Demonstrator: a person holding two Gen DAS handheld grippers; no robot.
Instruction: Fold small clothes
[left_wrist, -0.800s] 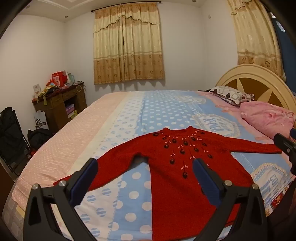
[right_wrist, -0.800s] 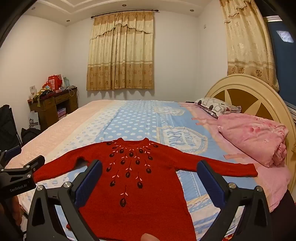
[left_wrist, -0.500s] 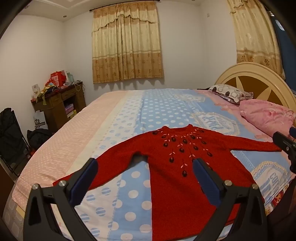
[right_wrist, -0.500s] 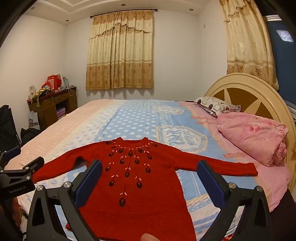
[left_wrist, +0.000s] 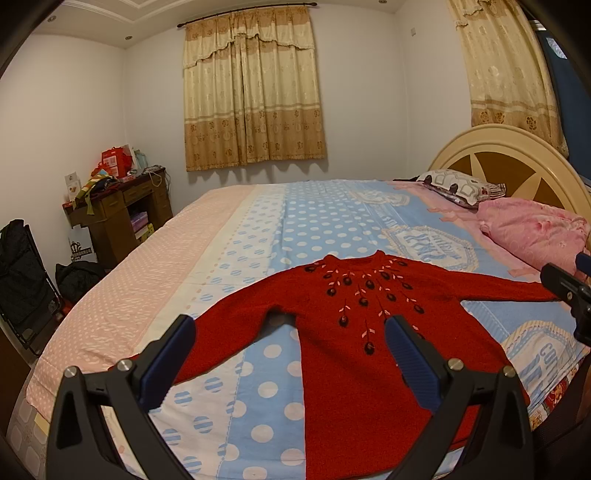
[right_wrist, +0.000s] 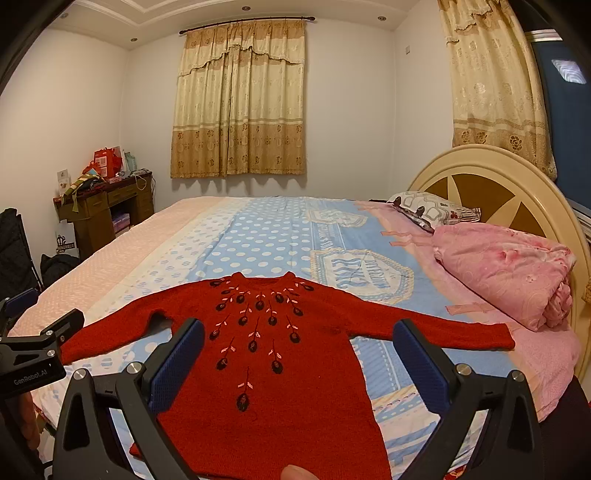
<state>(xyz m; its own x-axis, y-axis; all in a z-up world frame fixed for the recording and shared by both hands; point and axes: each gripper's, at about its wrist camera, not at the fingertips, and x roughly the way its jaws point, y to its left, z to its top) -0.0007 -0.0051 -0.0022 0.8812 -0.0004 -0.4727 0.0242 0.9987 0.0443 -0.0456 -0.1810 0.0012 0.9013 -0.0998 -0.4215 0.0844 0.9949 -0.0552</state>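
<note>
**Red sweater flat on bed, both grippers empty**

Red sweater (right_wrist: 295, 376) lies face up on the polka-dot bedspread (right_wrist: 266, 240), sleeves out to both sides, neck twd the curtains (right_wrist: 238, 99). Left gripper (left_wrist: 291, 358) & right gripper (right_wrist: 299, 365) hover above its lower half, jaws spread wide, nothing btwn them. Pink quilt (right_wrist: 506, 273) bunched by the headboard (right_wrist: 491, 184), well apart from the sweater body.

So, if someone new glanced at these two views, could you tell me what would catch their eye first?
First the red sweater, spread flat with both sleeves out on the near edge of the bed, its dark embroidered motifs fanning down from the neck. Next, the open left gripper and right gripper above it, holding nothing. Then the pink bundled quilt by the round headboard on the right.
</note>
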